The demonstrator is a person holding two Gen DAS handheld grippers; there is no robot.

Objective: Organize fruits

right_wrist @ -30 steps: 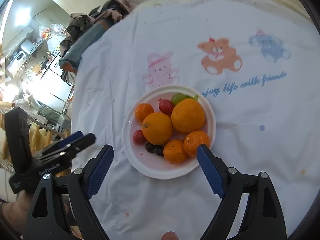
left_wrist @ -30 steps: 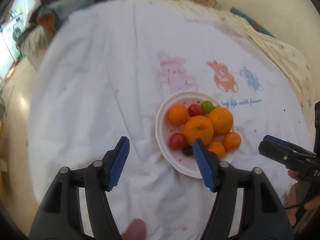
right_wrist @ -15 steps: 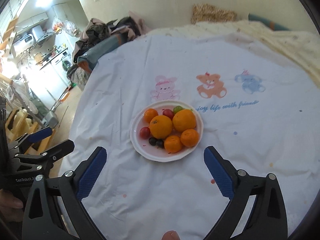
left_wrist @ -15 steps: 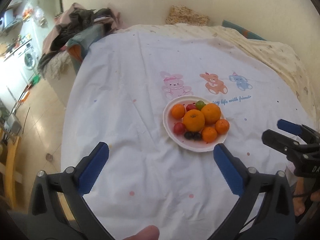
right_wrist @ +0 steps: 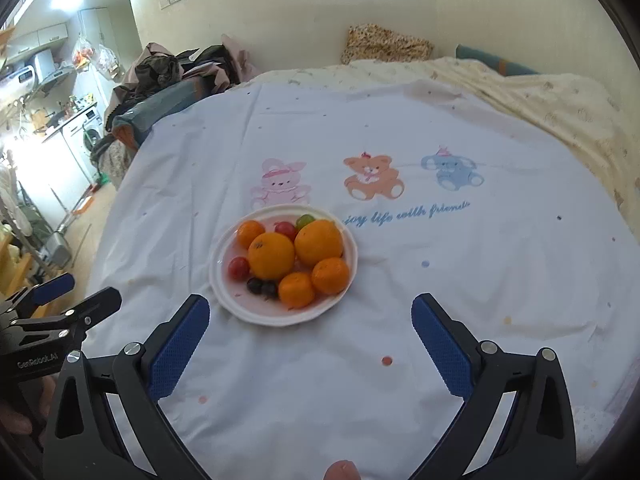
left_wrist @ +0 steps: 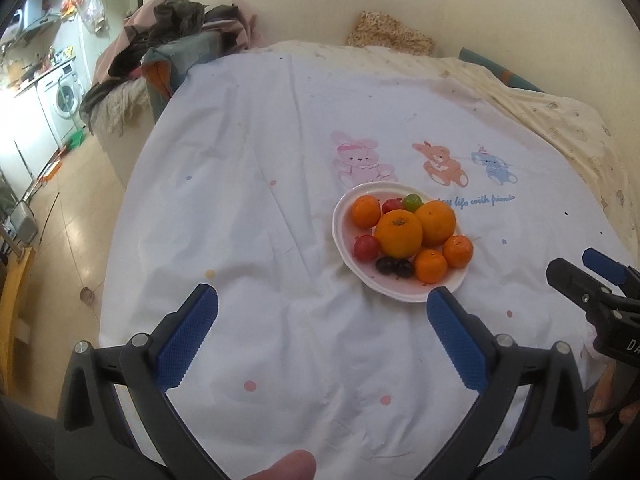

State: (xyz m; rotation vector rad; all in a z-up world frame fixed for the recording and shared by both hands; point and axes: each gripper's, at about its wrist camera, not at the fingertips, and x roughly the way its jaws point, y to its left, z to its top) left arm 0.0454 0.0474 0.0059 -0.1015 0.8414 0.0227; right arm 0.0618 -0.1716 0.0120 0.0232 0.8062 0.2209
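A white plate (left_wrist: 340,220) (right_wrist: 224,292) sits on the white sheet and holds two large oranges (left_wrist: 400,233) (right_wrist: 271,255), three small tangerines (left_wrist: 430,266) (right_wrist: 296,289), red cherry tomatoes (left_wrist: 366,247) (right_wrist: 239,267), a green one (left_wrist: 412,201) (right_wrist: 305,221) and two dark grapes (left_wrist: 394,266) (right_wrist: 262,287). My left gripper (left_wrist: 322,312) is open and empty, in front of the plate and a little left of it. My right gripper (right_wrist: 310,318) is open and empty, in front of the plate and a little right of it. Each gripper shows at the edge of the other's view.
The white sheet (left_wrist: 260,200) with printed cartoon animals (right_wrist: 372,178) covers a bed. A cream blanket (right_wrist: 540,96) and a patterned cushion (right_wrist: 386,45) lie at the back. A pile of clothes (left_wrist: 172,40) stands at the left, with a kitchen floor beyond.
Both grippers have pulled back and up from the plate, which looks smaller and farther. The left gripper's jaws have opened wider. The fruit has not moved.
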